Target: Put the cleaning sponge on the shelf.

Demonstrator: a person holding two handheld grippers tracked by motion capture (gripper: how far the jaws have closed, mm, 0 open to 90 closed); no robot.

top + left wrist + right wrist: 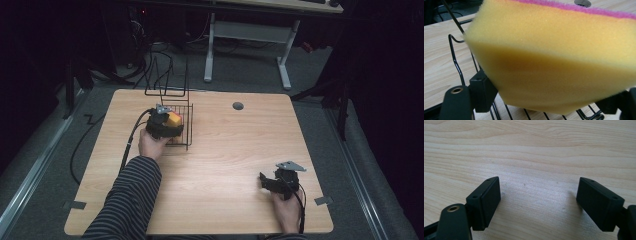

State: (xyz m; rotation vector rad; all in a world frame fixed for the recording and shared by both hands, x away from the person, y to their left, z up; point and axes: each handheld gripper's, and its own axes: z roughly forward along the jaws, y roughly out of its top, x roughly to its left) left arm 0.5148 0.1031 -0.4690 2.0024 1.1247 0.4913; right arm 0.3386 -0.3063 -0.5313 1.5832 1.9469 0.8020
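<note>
Your left gripper (172, 125) holds the yellow sponge (554, 57) between its fingers over the black wire rack (181, 127); contact with the rack is unclear. Your right gripper (264, 181) rests on the surface (225, 150), well apart, fingers open and empty.

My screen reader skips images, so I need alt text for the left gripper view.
A thick yellow foam sponge with a pink scouring layer sits between the left gripper's two black jaws, right up against the camera. Beneath and behind it are the bars of a black wire rack, standing on a light wooden table.
</note>
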